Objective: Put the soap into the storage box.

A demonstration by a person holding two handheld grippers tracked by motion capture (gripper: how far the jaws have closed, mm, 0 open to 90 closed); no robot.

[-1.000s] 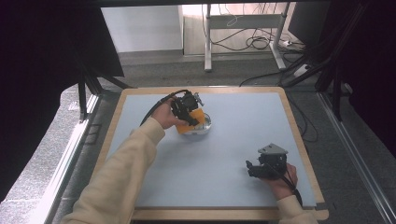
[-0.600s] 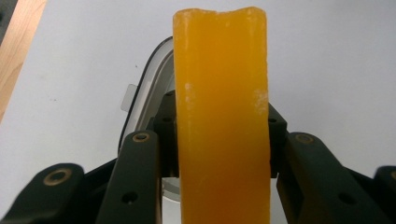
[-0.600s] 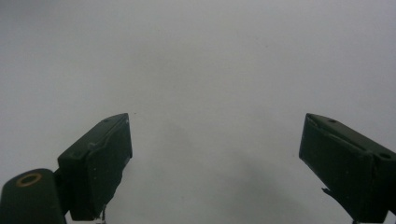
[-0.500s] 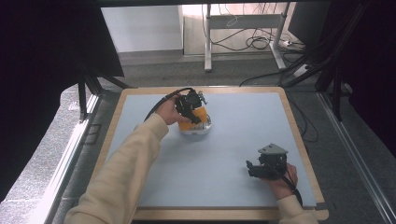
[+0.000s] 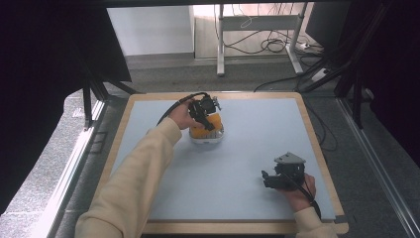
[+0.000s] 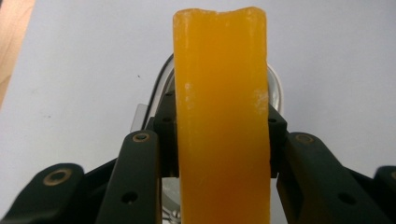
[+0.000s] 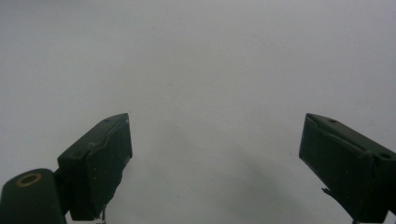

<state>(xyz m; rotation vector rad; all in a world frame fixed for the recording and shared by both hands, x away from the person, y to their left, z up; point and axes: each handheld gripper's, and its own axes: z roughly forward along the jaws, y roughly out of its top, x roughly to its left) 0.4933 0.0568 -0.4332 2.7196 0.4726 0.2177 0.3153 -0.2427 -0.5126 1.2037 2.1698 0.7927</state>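
Observation:
An orange slab (image 6: pixel 219 93) stands upright between the jaws of my left gripper (image 6: pixel 219 128), which is shut on it. In the high view the left gripper (image 5: pixel 207 119) holds this orange slab (image 5: pixel 207 128) over a pale shallow dish (image 5: pixel 208 140) at the far middle of the table. The dish rim (image 6: pixel 276 88) peeks out behind the slab. My right gripper (image 5: pixel 265 179) rests low at the near right of the table. Its jaws (image 7: pixel 217 123) stand wide apart with nothing but bare mat between them.
The blue-grey mat (image 5: pixel 247 148) lies inside a wooden frame (image 5: pixel 317 144). Beyond the table's far edge are a desk leg (image 5: pixel 220 44) and loose cables (image 5: pixel 272 47) on the floor. Dark stands flank both sides of the table.
The left gripper with the orange slab has shifted slightly right and toward the far edge over the dish. The right gripper has stayed put.

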